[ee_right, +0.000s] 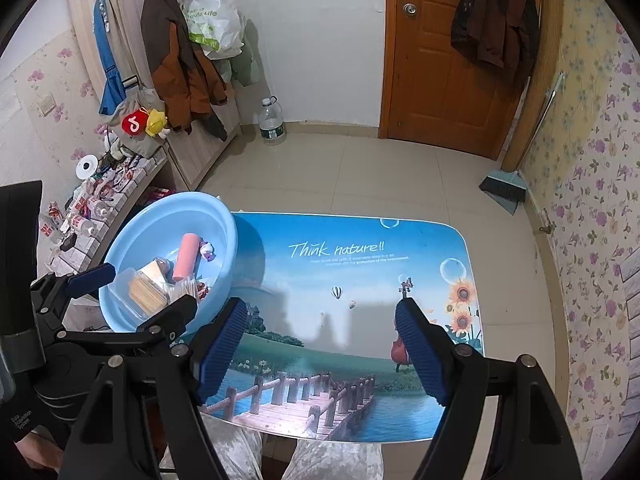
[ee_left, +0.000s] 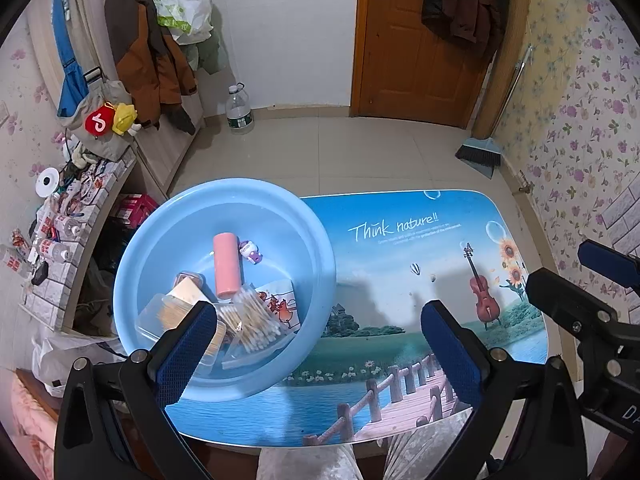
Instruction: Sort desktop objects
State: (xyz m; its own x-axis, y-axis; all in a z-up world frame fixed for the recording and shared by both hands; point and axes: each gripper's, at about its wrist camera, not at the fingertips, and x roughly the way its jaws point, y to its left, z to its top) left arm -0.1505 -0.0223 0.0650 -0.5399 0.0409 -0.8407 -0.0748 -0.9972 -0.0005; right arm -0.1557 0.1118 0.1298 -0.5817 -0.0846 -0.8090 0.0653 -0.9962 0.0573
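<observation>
My right gripper hangs open over the printed table; the blue basin holds sorted items at left.

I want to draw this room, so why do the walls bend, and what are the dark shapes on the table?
Left wrist view: the fisheye lens curves the door and walls, with black corners. Right wrist view: same bending; the grey shapes on the table are shadows, apparently of the hand-held grippers, both open: left hand-held gripper, right hand-held gripper. Both views look sharp, with only soft shine on the blue basin.
</observation>
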